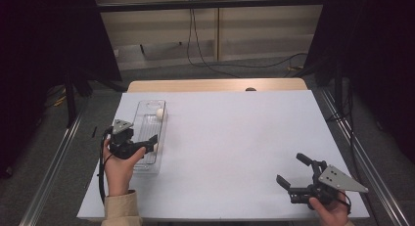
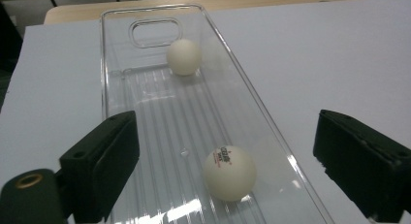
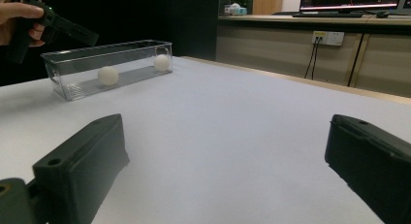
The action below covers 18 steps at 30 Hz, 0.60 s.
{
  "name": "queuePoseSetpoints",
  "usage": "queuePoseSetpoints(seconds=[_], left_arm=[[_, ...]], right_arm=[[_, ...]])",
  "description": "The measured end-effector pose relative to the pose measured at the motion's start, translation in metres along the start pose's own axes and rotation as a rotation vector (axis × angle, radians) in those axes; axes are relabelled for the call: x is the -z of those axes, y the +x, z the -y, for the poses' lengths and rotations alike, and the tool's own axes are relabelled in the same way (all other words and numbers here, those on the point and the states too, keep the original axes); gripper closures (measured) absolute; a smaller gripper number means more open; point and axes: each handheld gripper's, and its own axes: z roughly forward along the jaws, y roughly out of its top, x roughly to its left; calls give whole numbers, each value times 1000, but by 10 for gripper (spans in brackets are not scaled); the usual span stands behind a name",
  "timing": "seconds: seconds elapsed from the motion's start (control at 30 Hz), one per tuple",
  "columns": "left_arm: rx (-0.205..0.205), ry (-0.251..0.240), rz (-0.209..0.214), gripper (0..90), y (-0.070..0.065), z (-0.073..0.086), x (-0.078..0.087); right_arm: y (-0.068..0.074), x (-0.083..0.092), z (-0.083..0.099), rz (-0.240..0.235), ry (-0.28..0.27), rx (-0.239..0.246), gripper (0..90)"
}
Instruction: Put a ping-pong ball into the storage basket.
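Now left claw [image 2: 225, 151] wide over ribbed clear tray [image 2: 145, 107]; matte round ball [image 2: 229, 173] unheld; right claw [image 3: 228, 170] wide.

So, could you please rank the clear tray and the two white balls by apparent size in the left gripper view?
1. clear tray
2. near ball
3. far ball; nearness may explain the difference, since both may be equal.

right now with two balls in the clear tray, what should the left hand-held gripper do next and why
Probably lift the left hand-held gripper up out of the clear tray. Its jaws stand open, clear of the near ball, which rests on the tray floor; the far ball lies by the handle end.
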Motion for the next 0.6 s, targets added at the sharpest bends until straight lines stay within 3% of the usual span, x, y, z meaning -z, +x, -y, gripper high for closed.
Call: queuePoseSetpoints(seconds=[0.27, 0.6], left_arm=[[3, -79, 46, 36, -1, 2, 9], [-8, -119, 78, 33, -4, 5, 14]], right_arm=[[1, -2, 0, -8, -1, 0, 9], [0, 0, 0, 1, -2, -2, 9]])
